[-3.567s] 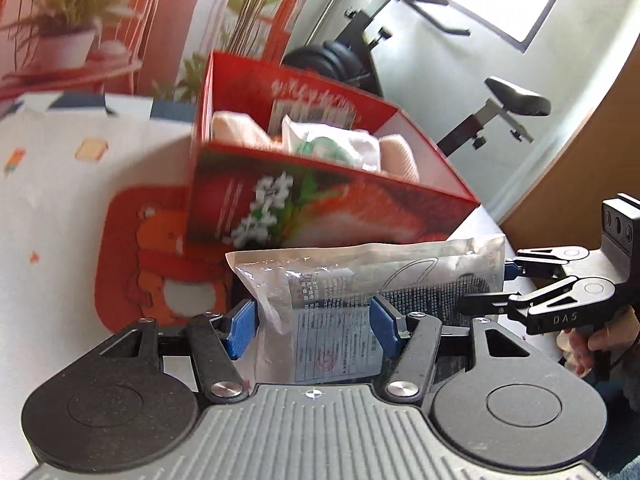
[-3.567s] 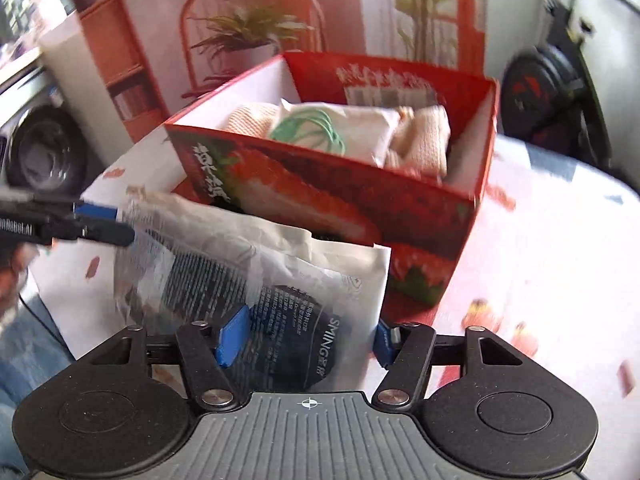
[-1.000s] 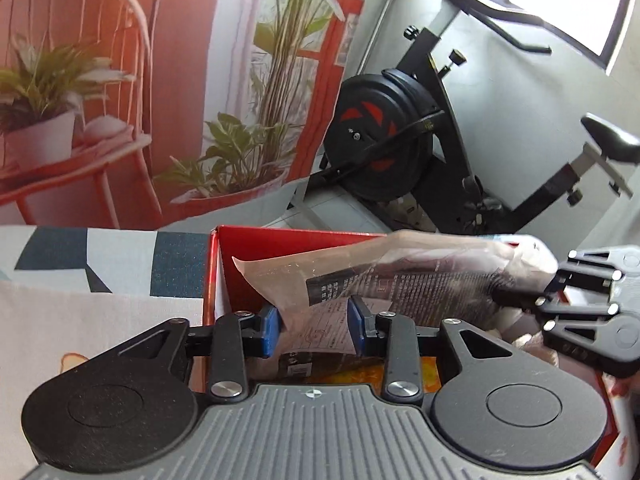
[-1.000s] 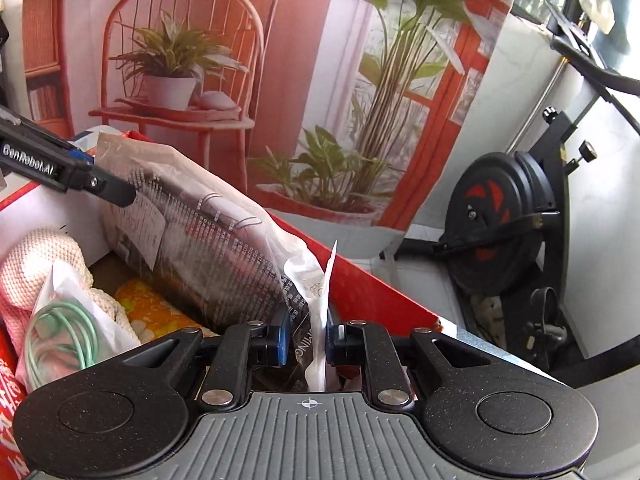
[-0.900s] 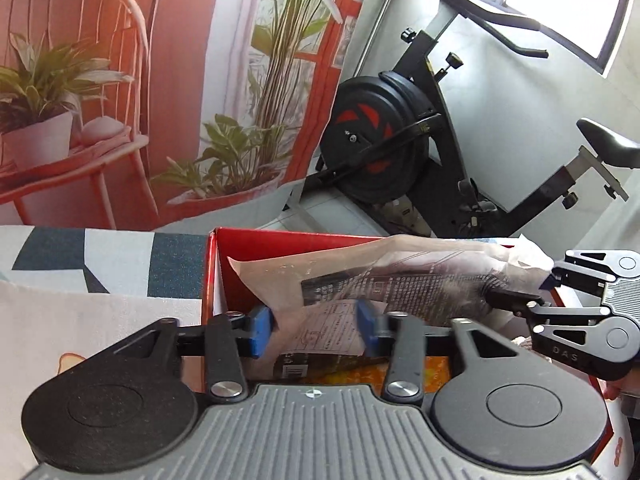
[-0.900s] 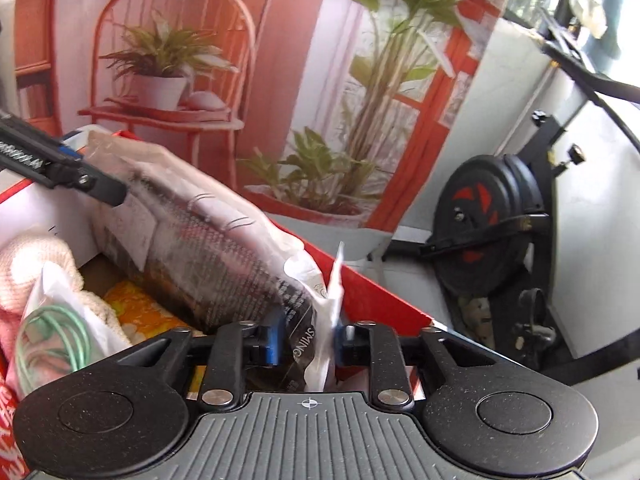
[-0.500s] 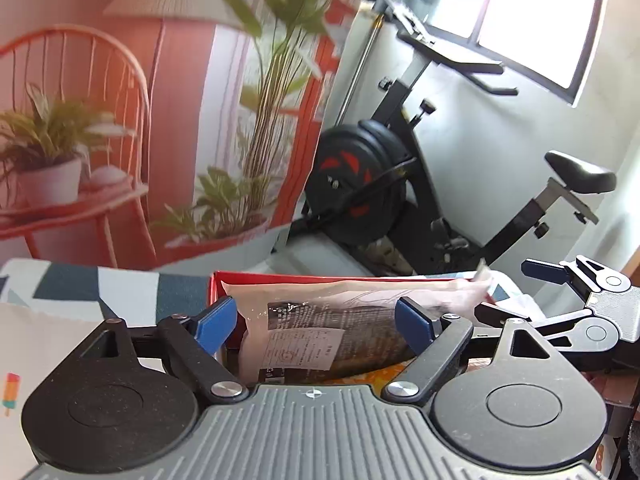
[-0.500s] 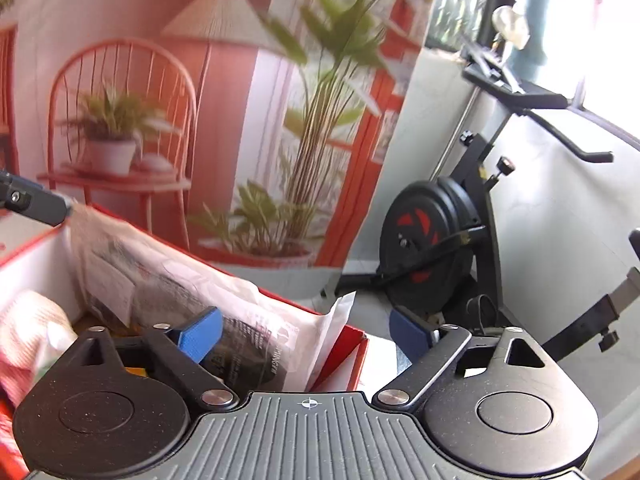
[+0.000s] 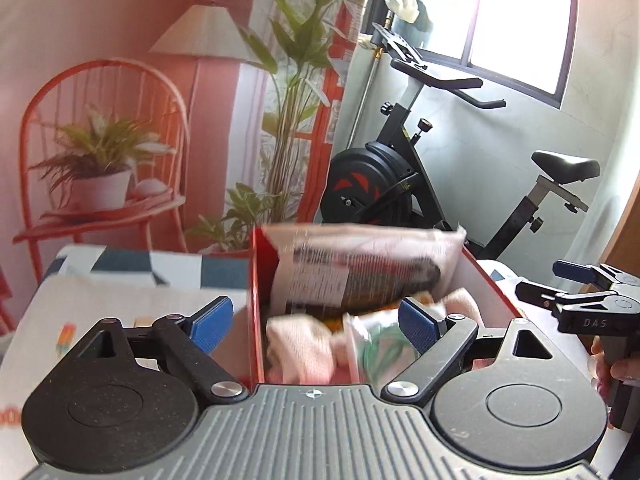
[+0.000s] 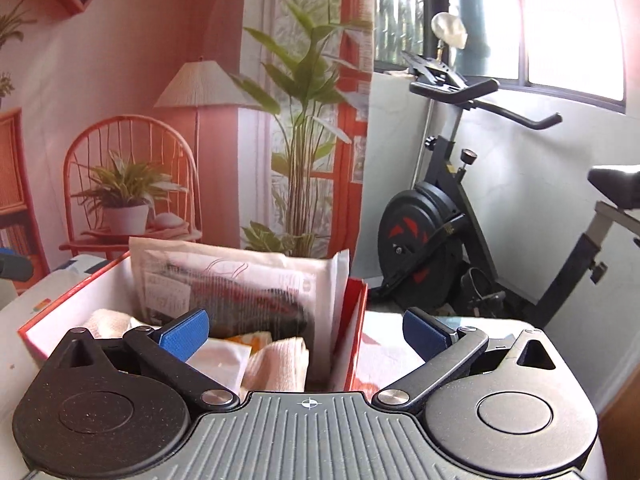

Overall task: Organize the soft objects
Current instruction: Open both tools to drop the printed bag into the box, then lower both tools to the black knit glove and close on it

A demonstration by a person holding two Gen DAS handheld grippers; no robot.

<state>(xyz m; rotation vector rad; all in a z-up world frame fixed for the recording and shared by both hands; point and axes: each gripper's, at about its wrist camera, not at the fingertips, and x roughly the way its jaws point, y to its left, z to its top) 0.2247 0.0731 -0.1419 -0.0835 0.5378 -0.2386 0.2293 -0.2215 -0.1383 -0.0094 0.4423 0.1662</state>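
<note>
A clear plastic package point(image 9: 360, 272) with dark printed contents leans inside the red box point(image 9: 256, 320) against its far wall, free of both grippers. Pink cloth point(image 9: 300, 344) and a bag with a green cord point(image 9: 380, 344) lie in front of it. My left gripper point(image 9: 316, 320) stands open just short of the box, nothing between its blue pads. The right wrist view shows the package point(image 10: 240, 284) upright in the box point(image 10: 352, 320), with my right gripper point(image 10: 304, 332) drawn back, its jaws opening wide and empty. The right gripper point(image 9: 544, 280) also shows at the left view's right edge.
An exercise bike point(image 9: 400, 184) stands behind the table, next to a printed backdrop of a chair and plants. A patterned cloth point(image 9: 120, 288) covers the table left of the box. A person's hand point(image 9: 616, 368) holds the right gripper's handle.
Both grippers let go of the package and opened wide, then pulled back from the box and rose a little. The package dropped into the box and leans on its far wall.
</note>
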